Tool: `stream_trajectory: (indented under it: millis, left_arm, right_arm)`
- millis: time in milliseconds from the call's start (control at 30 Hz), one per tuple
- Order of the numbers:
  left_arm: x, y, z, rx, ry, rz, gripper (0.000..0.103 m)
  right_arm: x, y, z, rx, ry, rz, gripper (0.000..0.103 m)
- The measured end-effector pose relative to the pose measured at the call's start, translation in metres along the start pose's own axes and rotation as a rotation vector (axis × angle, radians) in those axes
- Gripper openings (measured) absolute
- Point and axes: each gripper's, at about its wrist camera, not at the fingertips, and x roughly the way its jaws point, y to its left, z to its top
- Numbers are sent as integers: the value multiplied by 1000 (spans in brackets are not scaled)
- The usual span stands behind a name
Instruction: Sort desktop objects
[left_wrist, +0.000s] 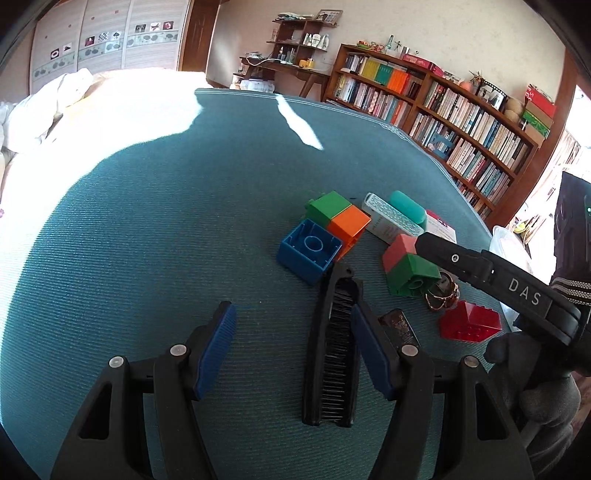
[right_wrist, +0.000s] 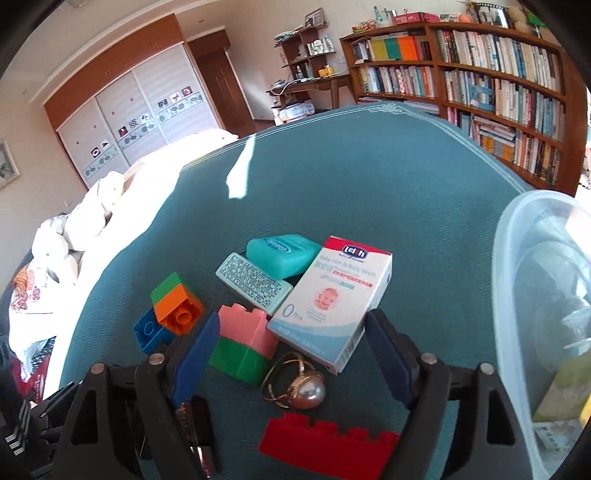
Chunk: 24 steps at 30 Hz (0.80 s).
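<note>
My left gripper (left_wrist: 291, 314) stands open low over the teal cloth. A black comb (left_wrist: 332, 350) lies between its blue pads, close against the right one. Beyond it sit a blue brick (left_wrist: 308, 253) and a joined green and orange brick (left_wrist: 340, 216). My right gripper (right_wrist: 291, 321) is open wide over a cluster: a pink-on-green brick (right_wrist: 243, 343), a gold pearl ring (right_wrist: 299, 387), a red brick (right_wrist: 325, 439) and a white baby-wash box (right_wrist: 332, 299). Nothing is pressed between its pads.
A clear plastic tub (right_wrist: 517, 266) with items inside stands at the right edge. A teal soap case (right_wrist: 280, 254) and a patterned mint box (right_wrist: 251, 284) lie behind the box. A small dark flat item (left_wrist: 399, 325) lies by the comb. A bookshelf (right_wrist: 480, 74) stands beyond the table.
</note>
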Motion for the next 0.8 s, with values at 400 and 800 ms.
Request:
stream_trajectory:
  millis: [400, 800]
  left_arm:
    - [-2, -2, 0, 20, 6, 18, 68]
    - [6, -15, -4, 102, 35, -8, 68]
  right_arm:
    - [-36, 15, -37, -133, 38, 136, 83]
    - [-50, 11, -47, -269, 33, -40, 54]
